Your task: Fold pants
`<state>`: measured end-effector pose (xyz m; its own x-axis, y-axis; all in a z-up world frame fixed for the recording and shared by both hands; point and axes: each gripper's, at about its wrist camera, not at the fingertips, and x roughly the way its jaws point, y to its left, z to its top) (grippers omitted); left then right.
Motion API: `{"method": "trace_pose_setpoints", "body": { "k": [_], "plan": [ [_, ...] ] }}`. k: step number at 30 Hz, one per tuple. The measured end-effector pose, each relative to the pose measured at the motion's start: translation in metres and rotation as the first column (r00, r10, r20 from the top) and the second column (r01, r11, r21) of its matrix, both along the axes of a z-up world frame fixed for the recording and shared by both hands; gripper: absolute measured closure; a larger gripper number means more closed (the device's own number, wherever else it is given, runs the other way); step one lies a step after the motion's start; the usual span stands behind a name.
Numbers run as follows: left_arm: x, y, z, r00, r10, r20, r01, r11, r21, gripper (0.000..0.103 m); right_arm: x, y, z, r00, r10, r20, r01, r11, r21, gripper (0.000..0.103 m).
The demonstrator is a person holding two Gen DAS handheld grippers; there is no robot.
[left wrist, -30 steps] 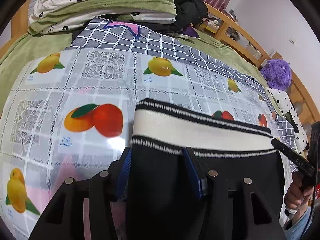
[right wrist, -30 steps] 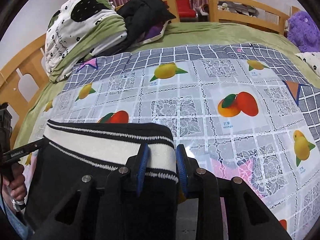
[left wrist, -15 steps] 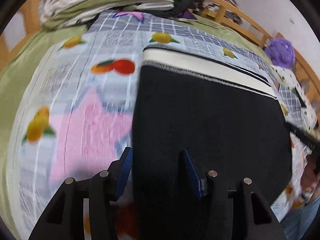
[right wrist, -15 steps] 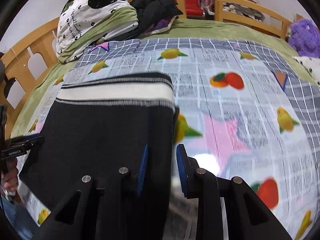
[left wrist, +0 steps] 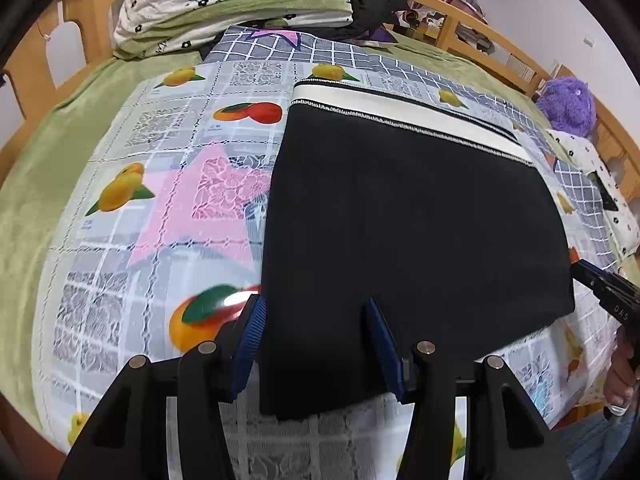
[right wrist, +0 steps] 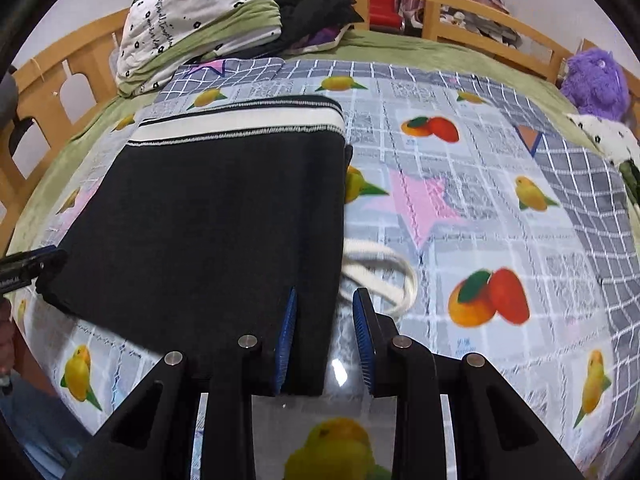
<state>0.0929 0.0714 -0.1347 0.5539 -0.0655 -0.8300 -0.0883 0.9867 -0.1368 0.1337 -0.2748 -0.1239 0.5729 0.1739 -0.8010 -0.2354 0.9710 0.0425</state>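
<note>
Black pants with a white waistband lie folded flat on the fruit-print cloth; they also show in the right wrist view. My left gripper is open, its blue pads straddling the near left corner of the pants. My right gripper is open over the near right corner; a white drawstring loops out beside it. Each gripper shows at the edge of the other's view.
A pile of folded bedding and dark clothes sits at the far end of the bed. A purple plush toy lies at the right. A wooden bed rail runs around. A green blanket lies under the cloth.
Both grippers have pulled back toward me from the waistband to the near edge of the pants. More of the black fabric now shows, lying flat.
</note>
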Motion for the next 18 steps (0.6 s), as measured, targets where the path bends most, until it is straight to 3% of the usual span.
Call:
{"method": "trace_pose_setpoints", "body": {
  "k": [5, 8, 11, 14, 18],
  "plan": [
    [-0.012, 0.003, 0.0, 0.999, 0.032, -0.013, -0.032, 0.999, -0.012, 0.051, -0.009, 0.003, -0.007, 1.0, -0.017, -0.026, 0.016, 1.0, -0.02, 0.075],
    [-0.023, 0.0, 0.006, 0.999, 0.035, 0.033, -0.035, 0.999, -0.005, 0.051, -0.019, 0.005, 0.0, 1.0, -0.022, 0.008, 0.022, 1.0, -0.018, 0.075],
    [-0.031, -0.014, 0.017, 0.994, -0.024, 0.108, 0.027, 0.999, -0.034, 0.051, -0.032, 0.01, 0.014, 0.996, -0.011, 0.085, 0.009, 1.0, 0.019, 0.075],
    [-0.026, -0.039, 0.025, 0.977, -0.095, 0.189, 0.098, 0.995, -0.011, 0.051, -0.038, 0.02, 0.019, 0.989, 0.006, 0.145, -0.017, 0.997, 0.074, 0.075],
    [-0.012, -0.061, 0.011, 0.979, -0.138, 0.153, 0.136, 0.99, 0.027, 0.051, -0.033, 0.043, 0.005, 0.989, 0.059, 0.135, -0.068, 0.996, 0.06, 0.075]
  ]
}}
